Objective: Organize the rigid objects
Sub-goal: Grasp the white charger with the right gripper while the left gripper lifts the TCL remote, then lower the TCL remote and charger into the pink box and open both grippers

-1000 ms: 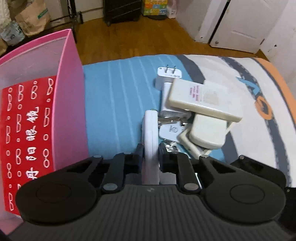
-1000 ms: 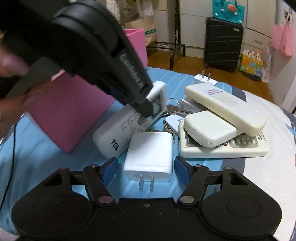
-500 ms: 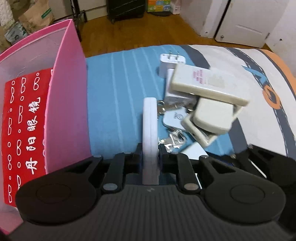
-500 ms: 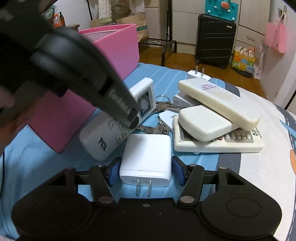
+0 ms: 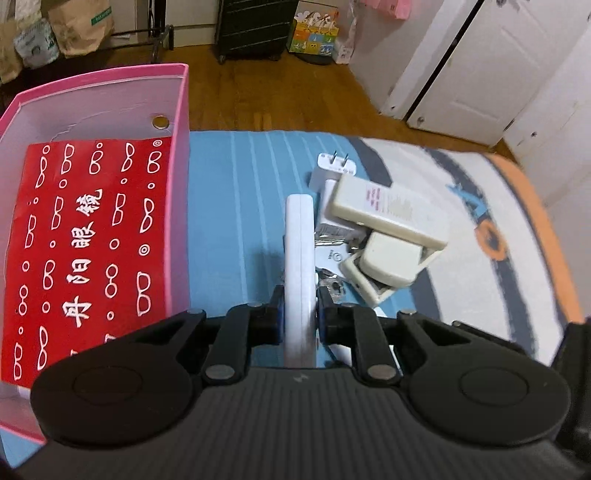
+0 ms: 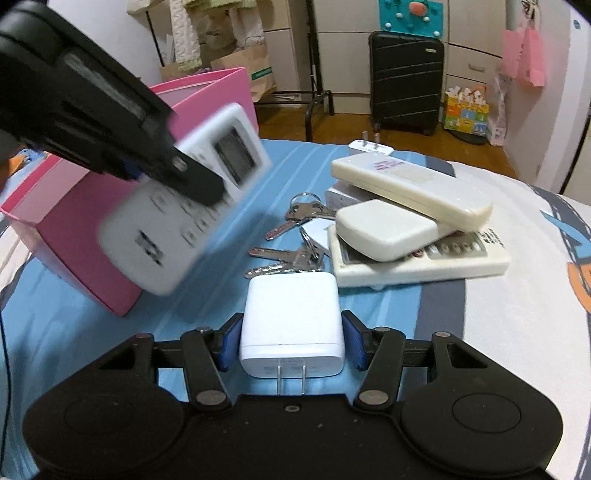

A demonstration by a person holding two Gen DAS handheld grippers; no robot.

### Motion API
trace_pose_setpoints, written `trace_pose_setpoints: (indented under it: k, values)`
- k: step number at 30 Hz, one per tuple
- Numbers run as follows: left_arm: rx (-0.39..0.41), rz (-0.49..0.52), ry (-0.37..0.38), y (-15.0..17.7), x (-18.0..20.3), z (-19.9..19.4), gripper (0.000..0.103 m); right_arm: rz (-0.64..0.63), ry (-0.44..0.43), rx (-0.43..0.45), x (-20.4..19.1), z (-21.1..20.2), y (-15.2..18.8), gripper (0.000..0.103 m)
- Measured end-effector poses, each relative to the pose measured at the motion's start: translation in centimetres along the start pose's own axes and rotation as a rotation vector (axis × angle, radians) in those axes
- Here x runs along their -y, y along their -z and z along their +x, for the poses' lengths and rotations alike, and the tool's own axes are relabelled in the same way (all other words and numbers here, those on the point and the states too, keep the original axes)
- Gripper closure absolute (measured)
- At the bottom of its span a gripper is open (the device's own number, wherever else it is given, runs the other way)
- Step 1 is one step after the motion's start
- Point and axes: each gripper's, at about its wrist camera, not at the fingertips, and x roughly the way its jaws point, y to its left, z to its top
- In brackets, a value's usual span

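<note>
On the bed, left side: pink box (image 5: 181, 110), open at the top, its side wall just beside the blue striped part of the cover.
Box contents: a red printed sheet (image 5: 88, 251) with white characters and eyeglass outlines lies flat on the floor of the box; a round metal snap (image 5: 160, 121) sits on the far inner wall.
Left gripper (image 5: 299, 317): narrow, clamped on a white remote (image 5: 300, 243) held edge-up, above the cover and just right of the box wall.
Same remote, right wrist view: white remote (image 6: 177, 229) tilted, display end up, in front of the box (image 6: 74, 229); blurred.
Right gripper (image 6: 291, 339): pads against both sides of a white charger (image 6: 291, 317), prongs toward the camera; whether the charger rests on the cover cannot be told.
Remote stack: three cream remotes (image 6: 410, 188) piled crosswise, the long one on top.
Keys (image 6: 295, 236): loose on the cover between the charger and the stack.
Second charger (image 6: 369, 147): behind the stack, prongs up.
Surface: bed cover (image 6: 498, 332), blue with pale stripes on the left, white with grey and orange bands on the right.
Room: wooden floor (image 5: 295, 96), black suitcase (image 6: 406, 81), white doors (image 5: 498, 62), paper bags (image 5: 79, 24) by the wall.
</note>
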Motion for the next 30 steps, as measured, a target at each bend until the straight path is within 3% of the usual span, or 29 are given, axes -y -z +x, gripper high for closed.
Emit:
trace_pose_setpoints:
  k: [7,12,16,21,27,30]
  values:
    - [0.032,-0.022,0.035,-0.4,-2.0,-5.0,0.088,0.030,0.014,0.007,-0.1,-1.0,-0.7,0.043]
    - [0.099,-0.011,0.009,-0.8,-4.7,-9.5,0.088,-0.013,-0.024,0.053,-1.6,-3.2,-3.0,0.043]
    - [0.096,-0.022,-0.042,-1.2,-7.4,-11.3,0.088,-0.066,-0.063,0.077,-3.4,-5.0,-5.7,0.043]
    - [0.058,-0.018,-0.167,-0.7,-10.1,-10.0,0.088,-0.199,-0.108,0.040,-6.3,-6.1,-8.6,0.043]
    - [-0.047,-0.031,-0.231,-0.4,-13.0,-5.4,0.088,-0.290,-0.215,0.040,-9.1,-5.7,-11.8,0.043]
    - [-0.092,-0.062,-0.225,-0.5,-14.0,-2.9,0.088,-0.348,-0.233,0.066,-10.7,-4.4,-13.0,0.043]
